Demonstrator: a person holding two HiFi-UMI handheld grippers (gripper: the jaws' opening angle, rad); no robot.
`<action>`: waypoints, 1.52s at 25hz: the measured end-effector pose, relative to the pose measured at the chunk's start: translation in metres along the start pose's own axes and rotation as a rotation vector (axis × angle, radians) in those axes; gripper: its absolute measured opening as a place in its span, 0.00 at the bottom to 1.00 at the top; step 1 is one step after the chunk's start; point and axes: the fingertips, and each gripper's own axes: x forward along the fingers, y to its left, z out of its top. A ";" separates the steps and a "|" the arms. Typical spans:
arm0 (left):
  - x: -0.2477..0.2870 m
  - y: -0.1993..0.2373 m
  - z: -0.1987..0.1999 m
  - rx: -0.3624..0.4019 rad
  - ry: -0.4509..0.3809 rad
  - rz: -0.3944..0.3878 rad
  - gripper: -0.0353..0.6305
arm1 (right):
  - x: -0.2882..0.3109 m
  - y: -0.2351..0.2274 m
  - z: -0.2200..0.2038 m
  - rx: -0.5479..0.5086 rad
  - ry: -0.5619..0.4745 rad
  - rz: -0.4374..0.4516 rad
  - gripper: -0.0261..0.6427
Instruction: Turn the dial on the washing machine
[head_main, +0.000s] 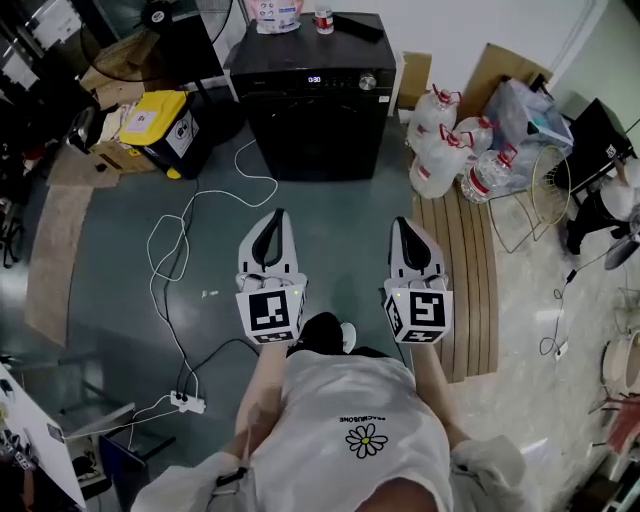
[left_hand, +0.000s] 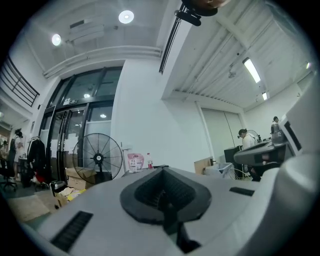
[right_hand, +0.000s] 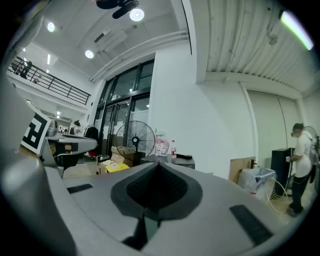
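I hold my white, black-padded left gripper (head_main: 275, 216) and the matching right gripper (head_main: 403, 224) side by side before me, both pointing forward. Each pair of jaws is pressed together on nothing.

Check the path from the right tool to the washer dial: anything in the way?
Nothing visible. Only bare floor lies between the right tool and the dial; the bottles stand off to the right.

Ahead of you: bare floor (head_main: 335, 205) lay open up to the washing machine (head_main: 310, 125).
Dial (head_main: 368, 82): faced you unobstructed.
Your left: white cable (head_main: 150, 245) looped across the floor; yellow box (head_main: 158, 125) stood near the machine.
Your right: water bottles (head_main: 450, 150) crowded the machine's corner; wooden boards (head_main: 470, 260) ran alongside.
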 end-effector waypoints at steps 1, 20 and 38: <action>0.002 -0.001 -0.002 -0.002 0.005 0.003 0.05 | 0.003 -0.003 -0.003 -0.002 0.009 -0.002 0.04; 0.130 0.017 -0.024 -0.036 0.030 -0.020 0.05 | 0.110 -0.055 -0.005 -0.018 0.012 -0.035 0.04; 0.348 0.098 -0.041 -0.064 0.003 -0.167 0.05 | 0.327 -0.076 0.006 -0.037 0.049 -0.156 0.04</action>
